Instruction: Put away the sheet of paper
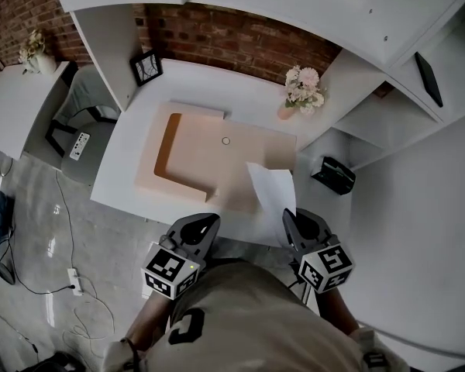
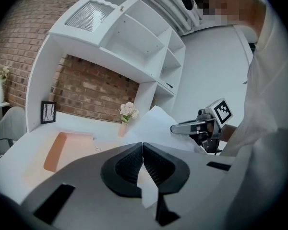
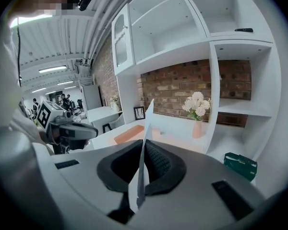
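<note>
Paper stands edge-up, length pointing forward, pinched in right tool; left tool closed.

Peach desk mat is showing a darker orange band on its left side. Sheet of paper over the mat's near right corner is reading plain white, same as the desk under the mat. Brick wall behind the mat is running red-brown with pale mortar lines. Flowers past the mat's far right corner are showing cream-pink in a peach vase. Left gripper and right gripper at the mat's near edge are showing grey, with black-and-white square markers on their cubes.
</note>
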`<state>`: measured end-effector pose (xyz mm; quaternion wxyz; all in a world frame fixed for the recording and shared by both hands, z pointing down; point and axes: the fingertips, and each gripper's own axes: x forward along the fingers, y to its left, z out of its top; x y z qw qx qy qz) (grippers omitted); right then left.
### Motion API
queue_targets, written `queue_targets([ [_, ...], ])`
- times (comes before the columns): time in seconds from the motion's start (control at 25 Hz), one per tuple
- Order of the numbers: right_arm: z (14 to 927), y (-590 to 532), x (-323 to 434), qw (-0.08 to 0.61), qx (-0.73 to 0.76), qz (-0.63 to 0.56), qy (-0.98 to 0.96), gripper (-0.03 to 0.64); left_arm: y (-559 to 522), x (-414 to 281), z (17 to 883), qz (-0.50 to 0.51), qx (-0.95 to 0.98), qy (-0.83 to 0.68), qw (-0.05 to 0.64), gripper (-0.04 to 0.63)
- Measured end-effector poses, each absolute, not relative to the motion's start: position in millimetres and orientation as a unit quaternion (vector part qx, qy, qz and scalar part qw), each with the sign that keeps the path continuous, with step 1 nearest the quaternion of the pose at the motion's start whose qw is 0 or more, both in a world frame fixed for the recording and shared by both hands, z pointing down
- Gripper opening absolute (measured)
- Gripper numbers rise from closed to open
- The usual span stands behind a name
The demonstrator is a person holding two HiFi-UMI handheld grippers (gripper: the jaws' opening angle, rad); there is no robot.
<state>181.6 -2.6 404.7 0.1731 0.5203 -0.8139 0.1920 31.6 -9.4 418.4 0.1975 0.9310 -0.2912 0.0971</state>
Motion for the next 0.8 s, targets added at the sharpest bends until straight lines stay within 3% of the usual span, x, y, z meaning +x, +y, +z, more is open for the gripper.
queue_targets([
  [0.48,400,-43,156,0.213,0.539,0.177,-0.796,0.028,-35,-57,440,0.077,0.905,-0.345,0.237,0.017],
  [0.8,380,-66,176,0.207,0.559,0.151,-0.788,0.028,-40,-67,436,0.071,0.898,-0.363,0.239,0.017],
])
